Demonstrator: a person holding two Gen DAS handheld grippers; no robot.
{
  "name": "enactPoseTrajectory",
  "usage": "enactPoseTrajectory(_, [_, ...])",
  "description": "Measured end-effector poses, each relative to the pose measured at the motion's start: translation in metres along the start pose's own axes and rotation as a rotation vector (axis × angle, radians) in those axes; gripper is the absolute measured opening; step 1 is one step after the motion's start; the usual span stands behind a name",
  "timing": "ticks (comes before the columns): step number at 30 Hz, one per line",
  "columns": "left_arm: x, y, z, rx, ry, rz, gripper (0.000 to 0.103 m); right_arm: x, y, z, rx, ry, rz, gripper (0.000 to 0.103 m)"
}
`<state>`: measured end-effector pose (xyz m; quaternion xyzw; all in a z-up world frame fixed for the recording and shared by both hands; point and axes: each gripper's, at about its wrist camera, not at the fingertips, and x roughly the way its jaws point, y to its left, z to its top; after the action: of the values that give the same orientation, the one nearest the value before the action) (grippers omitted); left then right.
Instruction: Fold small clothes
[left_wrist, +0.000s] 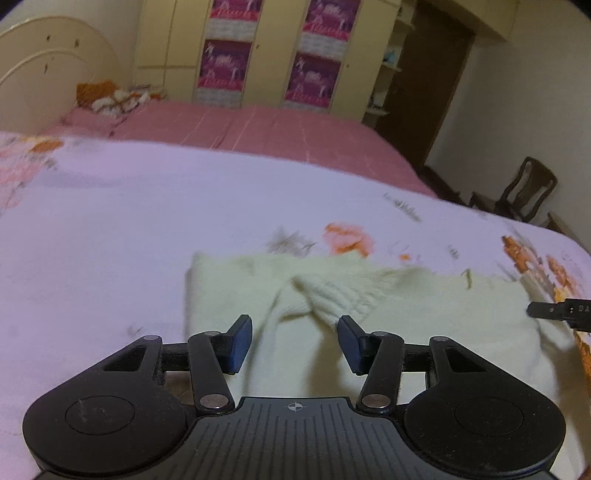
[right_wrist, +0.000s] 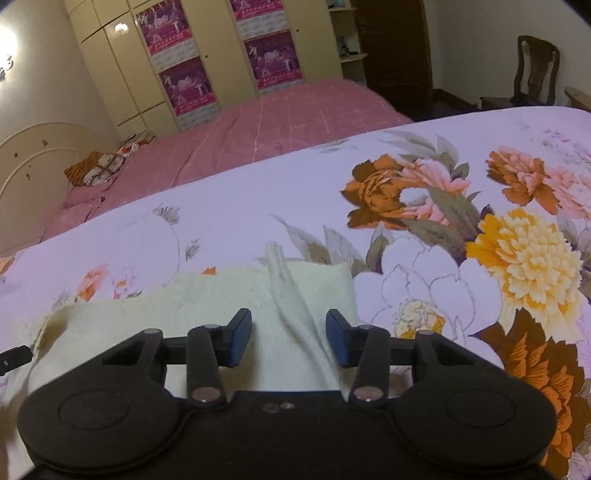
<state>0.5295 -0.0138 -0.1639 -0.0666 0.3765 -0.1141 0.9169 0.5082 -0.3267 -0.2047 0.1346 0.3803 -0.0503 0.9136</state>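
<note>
At the bottom of the left wrist view, the left gripper stands with its blue-padded fingers moderately apart, clamping nothing, above a pale cream knitted garment lying flat at the centre of the frame with a ribbed cuff folded across it. Low in the right wrist view, the right gripper has its fingers likewise parted and empty over the same garment. Beneath is a white floral bedsheet; farther up lie a pink bed and a cream wardrobe.
</note>
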Motion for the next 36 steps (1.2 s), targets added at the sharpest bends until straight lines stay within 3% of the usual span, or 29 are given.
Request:
enactPoseTrajectory(1, [0.001, 0.004, -0.001, -0.008, 0.007, -0.004, 0.051, 0.001, 0.001, -0.001, -0.007, 0.003, -0.002, 0.045])
enactPoseTrajectory(2, [0.001, 0.005, -0.001, -0.017, 0.003, -0.007, 0.044, 0.001, 0.002, -0.002, -0.012, 0.001, -0.005, 0.044])
enactPoseTrajectory(4, [-0.002, 0.005, 0.000, -0.043, -0.002, -0.037, 0.018, 0.002, 0.004, -0.003, -0.009, -0.011, -0.011, 0.035])
enactPoseTrajectory(7, [-0.003, -0.002, 0.004, -0.030, -0.016, -0.052, 0.017, 0.002, 0.006, -0.001, 0.014, -0.028, 0.004, 0.025])
enactPoseTrajectory(10, [-0.012, 0.001, 0.001, -0.026, -0.014, -0.059, 0.018, 0.003, 0.009, 0.002, 0.007, -0.019, 0.017, 0.026])
enactPoseTrajectory(12, [-0.014, 0.009, -0.002, -0.054, 0.009, -0.066, 0.026, 0.002, 0.007, 0.002, 0.011, -0.013, 0.026, 0.031])
enactPoseTrajectory(13, [-0.014, 0.014, -0.005, -0.065, 0.029, -0.063, 0.038, 0.002, 0.004, 0.001, 0.021, -0.011, 0.028, 0.031])
enactPoseTrajectory(18, [-0.004, 0.018, -0.004, -0.081, 0.025, -0.057, 0.039, 0.004, -0.002, -0.003, 0.042, 0.005, 0.033, 0.030])
enactPoseTrajectory(19, [-0.002, 0.016, -0.002, -0.085, 0.023, -0.059, 0.037, 0.005, -0.002, -0.003, 0.048, 0.004, 0.032, 0.032])
enactPoseTrajectory(20, [0.000, 0.015, -0.002, -0.092, 0.018, -0.060, 0.015, 0.006, -0.001, -0.003, 0.054, 0.002, 0.032, 0.032])
enactPoseTrajectory(21, [0.002, 0.014, -0.002, -0.097, 0.025, -0.060, 0.003, 0.007, 0.000, -0.002, 0.056, 0.001, 0.031, 0.032])
enactPoseTrajectory(27, [-0.008, 0.019, -0.011, -0.140, 0.008, -0.039, 0.003, 0.003, -0.001, -0.002, 0.042, -0.014, 0.017, 0.012])
enactPoseTrajectory(33, [-0.009, 0.024, -0.019, -0.169, -0.005, -0.017, 0.003, 0.004, -0.008, 0.001, 0.061, -0.037, 0.021, 0.010])
enactPoseTrajectory(36, [-0.011, 0.020, -0.019, -0.156, -0.012, 0.004, 0.003, 0.012, -0.007, -0.002, 0.029, -0.041, -0.048, 0.005])
